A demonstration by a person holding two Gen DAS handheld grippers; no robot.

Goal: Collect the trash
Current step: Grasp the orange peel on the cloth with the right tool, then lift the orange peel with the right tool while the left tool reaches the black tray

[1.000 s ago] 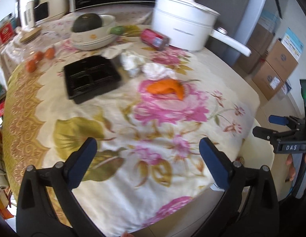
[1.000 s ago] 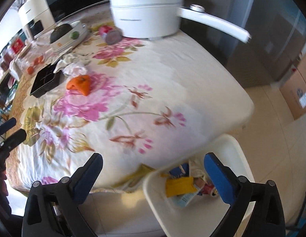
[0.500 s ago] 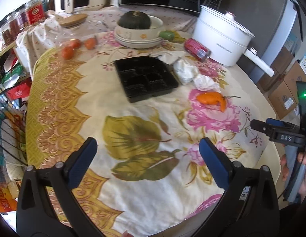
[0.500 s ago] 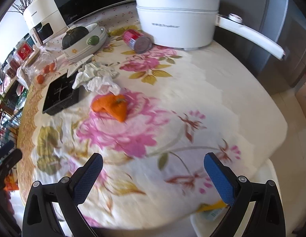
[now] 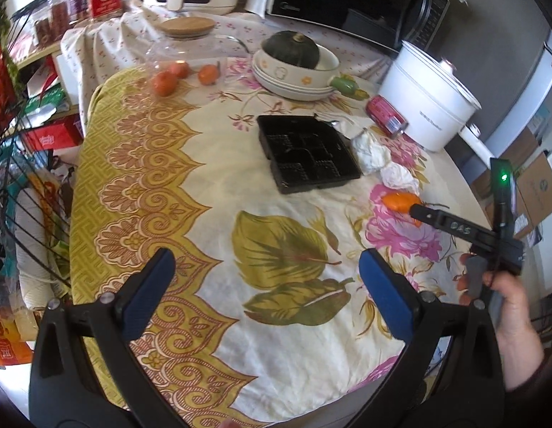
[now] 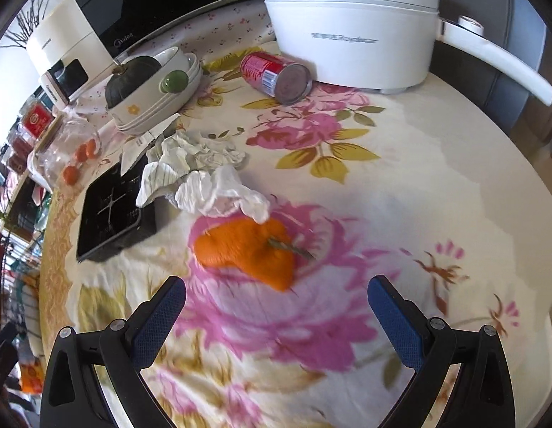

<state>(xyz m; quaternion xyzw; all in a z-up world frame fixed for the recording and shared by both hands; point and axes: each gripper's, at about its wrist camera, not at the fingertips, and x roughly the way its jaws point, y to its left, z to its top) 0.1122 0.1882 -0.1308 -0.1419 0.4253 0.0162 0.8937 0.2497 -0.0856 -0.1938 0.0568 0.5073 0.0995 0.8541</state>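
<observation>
My right gripper [image 6: 276,306] hangs low over the cloth [image 6: 436,178], jaws spread wide and empty, with the orange peel [image 6: 245,251] lying just ahead of the gap. I judge this the approach to a pick: the peel is the nearest scrap, so the next move calls for easing forward and down until both pads straddle it, then closing — gently, since it looks soft and thin and may fold or slide on the cloth. A stem on the peel points toward my right pad.

My left gripper [image 5: 263,278] is also open and holds nothing, held back near the table edge, well apart from any trash.

Beyond the peel a heap of crumpled tissues [image 6: 208,178] touches its far edge, one flap overlapping it, so a careless grab might drag paper along. Left of the tissues sits a black tray [image 6: 112,214], and further back a red can [image 6: 276,76] lies on its side by the white pot [image 6: 351,35]. All of these look like trash yet to be collected.

No bin shows in either view — I cannot tell where the scraps must go. The right view is blurred near the peel, so its exact outline is hard to make out, and the tissues hide part of the tray's corner.
</observation>
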